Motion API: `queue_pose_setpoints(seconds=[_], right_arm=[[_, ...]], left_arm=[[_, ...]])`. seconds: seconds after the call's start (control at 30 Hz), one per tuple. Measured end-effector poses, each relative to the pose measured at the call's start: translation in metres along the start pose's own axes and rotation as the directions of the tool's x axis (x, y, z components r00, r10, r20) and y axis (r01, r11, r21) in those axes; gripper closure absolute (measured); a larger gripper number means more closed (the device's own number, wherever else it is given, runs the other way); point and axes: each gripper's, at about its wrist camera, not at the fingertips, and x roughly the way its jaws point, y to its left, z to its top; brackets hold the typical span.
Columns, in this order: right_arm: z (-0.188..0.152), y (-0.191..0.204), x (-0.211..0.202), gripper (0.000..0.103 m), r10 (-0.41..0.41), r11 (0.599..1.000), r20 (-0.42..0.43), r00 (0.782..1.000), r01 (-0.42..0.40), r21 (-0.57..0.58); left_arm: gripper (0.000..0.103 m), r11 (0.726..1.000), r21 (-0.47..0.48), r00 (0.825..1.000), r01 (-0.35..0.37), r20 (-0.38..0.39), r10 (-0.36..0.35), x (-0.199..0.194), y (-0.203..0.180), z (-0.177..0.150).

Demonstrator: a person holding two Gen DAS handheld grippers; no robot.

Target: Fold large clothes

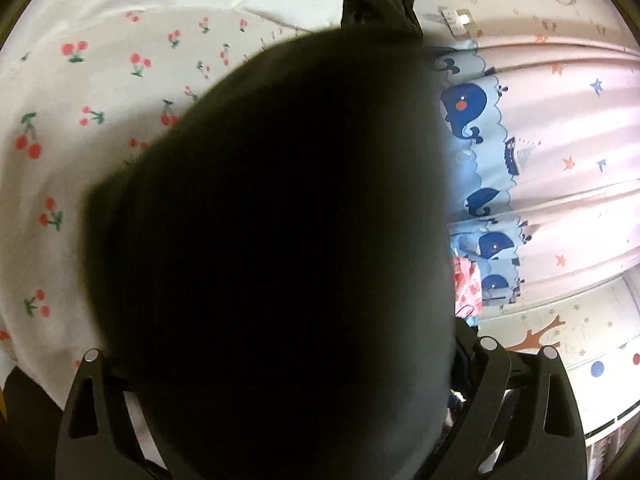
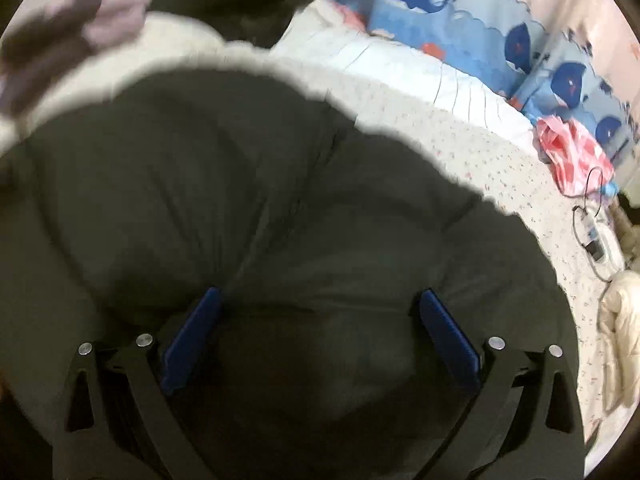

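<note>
Cherry-print bedsheet (image 1: 80, 128); dark garment (image 2: 280, 200) between spread right fingers (image 2: 196, 332), seemingly.

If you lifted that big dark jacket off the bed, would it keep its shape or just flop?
Probably flop: the dark jacket lies in soft puffy folds on the bed. It looks padded, so likely bulky yet fairly light. In the left view it drapes right over the lens, suggesting limp cloth.

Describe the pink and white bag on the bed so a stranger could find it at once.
Start at the bed with its white cherry-print sheet and follow it to the far edge, where the whale-print curtain hangs. The crumpled pink and white bag lies there against the curtain's foot. It is the only pink, crinkly thing, unlike the big dark garment and the cream cloth.
</note>
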Motion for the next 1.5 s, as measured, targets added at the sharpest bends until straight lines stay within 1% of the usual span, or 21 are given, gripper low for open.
queue_pose_setpoints(seconds=[0.07, 0.13, 0.17, 0.23, 0.27, 0.4, 0.5, 0.67, 0.93, 1.03, 1.07, 1.33, 1.4, 1.5], right_arm=[[0.003, -0.009, -0.004, 0.007, 0.021, 0.998, -0.020, 1.000, -0.020, 0.064], [0.000, -0.008, -0.017, 0.007, 0.031, 0.996, 0.024, 0.999, -0.033, 0.088], [-0.005, -0.002, -0.022, 0.007, 0.030, 0.996, 0.033, 0.999, -0.033, 0.078], [-0.014, 0.009, -0.018, 0.007, 0.014, 1.000, 0.011, 1.000, -0.014, 0.025], [-0.019, 0.012, -0.020, 0.007, 0.009, 1.000, 0.012, 1.000, -0.009, 0.016], [-0.024, 0.008, -0.037, 0.007, 0.012, 0.998, 0.038, 0.999, -0.014, 0.060], [-0.032, 0.017, -0.026, 0.007, 0.007, 1.000, -0.009, 1.000, -0.007, 0.020], [-0.036, 0.017, -0.023, 0.007, -0.009, 1.000, -0.026, 1.000, 0.010, 0.018], [-0.041, 0.024, -0.020, 0.007, -0.038, 0.999, -0.035, 0.999, 0.038, 0.004], [-0.043, 0.025, -0.018, 0.007, -0.041, 0.999, -0.037, 0.998, 0.041, 0.003], [-0.043, 0.025, -0.018, 0.007, -0.043, 0.999, -0.037, 0.998, 0.043, 0.003], [-0.046, 0.028, -0.017, 0.007, -0.054, 0.999, -0.028, 0.998, 0.054, 0.002], [-0.047, 0.029, -0.020, 0.007, -0.049, 0.999, -0.024, 0.999, 0.049, 0.008], [-0.046, 0.021, -0.025, 0.007, -0.020, 0.999, -0.013, 1.000, 0.020, 0.040]], left_arm=[[0.014, 0.998, 0.057, 1.000, -0.021, 0.011, 0.021, -0.001, -0.010, -0.003], [0.014, 0.995, 0.099, 0.999, -0.032, 0.024, 0.030, -0.004, -0.016, -0.006], [0.014, 0.992, 0.118, 0.999, -0.037, 0.032, 0.033, -0.005, -0.020, -0.008], [0.014, 0.989, 0.141, 0.998, -0.050, 0.043, 0.044, -0.005, -0.025, -0.010], [0.014, 0.986, 0.153, 0.997, -0.060, 0.049, 0.053, -0.004, -0.027, -0.011], [0.015, 0.977, 0.197, 0.995, -0.080, 0.068, 0.068, -0.005, -0.035, -0.018], [0.015, 0.971, 0.223, 0.994, -0.087, 0.082, 0.070, -0.007, -0.040, -0.022], [0.015, 0.955, 0.271, 0.989, -0.120, 0.111, 0.093, -0.010, -0.050, -0.029], [0.015, 0.942, 0.300, 0.983, -0.151, 0.146, 0.111, -0.018, -0.057, -0.036], [0.015, 0.936, 0.309, 0.979, -0.166, 0.164, 0.119, -0.016, -0.061, -0.034], [0.015, 0.935, 0.313, 0.978, -0.169, 0.168, 0.121, -0.009, -0.063, -0.028], [0.015, 0.911, 0.366, 0.971, -0.192, 0.202, 0.124, -0.016, -0.065, -0.032], [0.015, 0.908, 0.372, 0.971, -0.194, 0.205, 0.123, -0.017, -0.065, -0.032], [0.015, 0.913, 0.362, 0.972, -0.187, 0.203, 0.118, -0.021, -0.061, -0.030]])
